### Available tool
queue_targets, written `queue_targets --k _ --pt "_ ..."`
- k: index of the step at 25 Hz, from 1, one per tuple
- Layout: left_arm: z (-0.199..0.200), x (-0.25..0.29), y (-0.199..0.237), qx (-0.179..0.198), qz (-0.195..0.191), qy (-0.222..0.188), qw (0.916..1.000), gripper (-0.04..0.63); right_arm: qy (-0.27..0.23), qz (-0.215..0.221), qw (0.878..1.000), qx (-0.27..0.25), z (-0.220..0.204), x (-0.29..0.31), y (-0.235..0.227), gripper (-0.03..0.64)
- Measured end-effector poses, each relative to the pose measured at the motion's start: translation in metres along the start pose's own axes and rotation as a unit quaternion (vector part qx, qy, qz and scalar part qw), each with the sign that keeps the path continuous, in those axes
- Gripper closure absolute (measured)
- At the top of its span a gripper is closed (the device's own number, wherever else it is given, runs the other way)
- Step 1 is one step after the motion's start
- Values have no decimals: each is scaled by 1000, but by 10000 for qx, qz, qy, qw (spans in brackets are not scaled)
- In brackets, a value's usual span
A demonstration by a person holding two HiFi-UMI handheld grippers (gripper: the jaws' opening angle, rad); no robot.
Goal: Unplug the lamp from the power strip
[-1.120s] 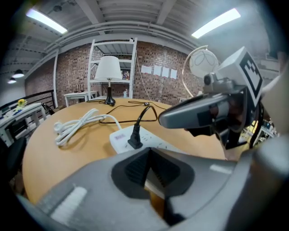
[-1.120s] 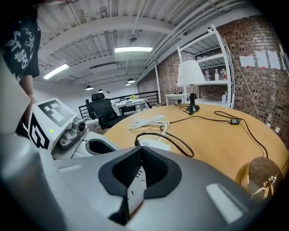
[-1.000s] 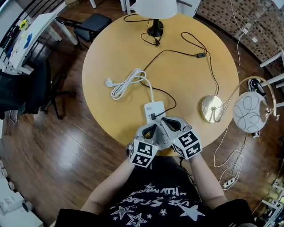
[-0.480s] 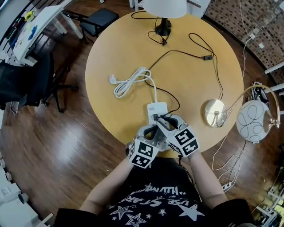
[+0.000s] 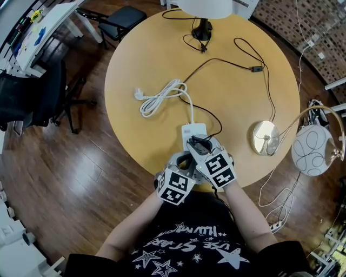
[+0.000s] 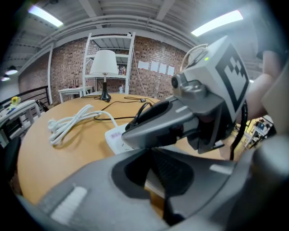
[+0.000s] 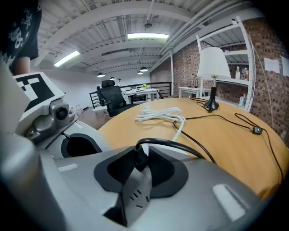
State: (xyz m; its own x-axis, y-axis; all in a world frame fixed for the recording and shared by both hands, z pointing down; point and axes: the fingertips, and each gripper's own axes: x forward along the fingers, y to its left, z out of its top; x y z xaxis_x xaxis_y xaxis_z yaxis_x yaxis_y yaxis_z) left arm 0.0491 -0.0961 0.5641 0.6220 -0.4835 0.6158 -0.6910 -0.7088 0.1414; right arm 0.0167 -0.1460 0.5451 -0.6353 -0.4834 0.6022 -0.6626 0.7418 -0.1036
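Power strip (image 5: pixel 193 130): white, flat on round wooden table (image 5: pixel 135 65), near the edge closest to the person; far end bare, near end under both grippers.

Plug (image 7: pixel 141 157): black, seated in the strip, upright between the right gripper's pads.

Right gripper (image 5: pixel 199 145): reached over the strip from the person's side; jaws wide and closing, pads close on either side of the plug, not yet clamped.

Left gripper (image 5: pixel 185 158): just beside the right one; jaws narrowed onto the strip's near end, white sliver showing between the pads.

Black cord (image 5: pixel 208 63): out of the plug, looping across the tabletop, past an inline switch (image 5: pixel 258 68).

Lamp (image 5: pixel 204 6): white shade, dark base, upright at the far edge.

White cable (image 5: pixel 161 97): joined to the strip's far end, loosely coiled left of centre, plug end free on the wood.

Brass disc base (image 5: pixel 263 138): at the right rim, thin curved stem carrying a white globe (image 5: pixel 312 152) out beyond the table.

Black chair (image 5: pixel 121 21): on the wooden floor, beyond the far-left rim.
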Motion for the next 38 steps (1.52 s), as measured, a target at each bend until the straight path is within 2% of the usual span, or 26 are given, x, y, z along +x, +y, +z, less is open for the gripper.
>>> queue_targets --k 9,16,18,22,26,28,31,33,35,38 --pt "0 0 0 -119 -97 -59 9999 592 -109 -268 9995 -130 1 -2 1 541" --pt "0 0 0 -127 -130 -119 9998 592 -139 -131 9994 295 -8 -2 -5 541" --pt "0 0 1 -168 -155 -121 9997 592 -115 -176 9996 197 -5 -2 -3 541" --pt "-1 -1 2 -313 -239 -45 9992 592 45 -375 9987 -334 2 -3 1 545" --pt "0 0 1 -255 -269 2 9993 592 79 -495 9962 -712 7 -5 0 546" --pt "0 0 1 -257 -275 13 9993 592 -24 -412 9979 -502 6 -5 0 546" --pt "0 0 0 -265 -276 3 9993 592 -213 -212 9992 277 -4 -4 -5 546" --pt "0 0 0 -273 -256 -11 9993 592 -221 -207 9989 357 -6 -4 -6 546" --pt "0 1 1 -336 -265 -33 9991 592 -208 -257 9992 202 -3 -5 -5 546" --pt "0 1 1 -308 -335 -9 9990 592 -56 -391 9985 -391 3 -5 0 548"
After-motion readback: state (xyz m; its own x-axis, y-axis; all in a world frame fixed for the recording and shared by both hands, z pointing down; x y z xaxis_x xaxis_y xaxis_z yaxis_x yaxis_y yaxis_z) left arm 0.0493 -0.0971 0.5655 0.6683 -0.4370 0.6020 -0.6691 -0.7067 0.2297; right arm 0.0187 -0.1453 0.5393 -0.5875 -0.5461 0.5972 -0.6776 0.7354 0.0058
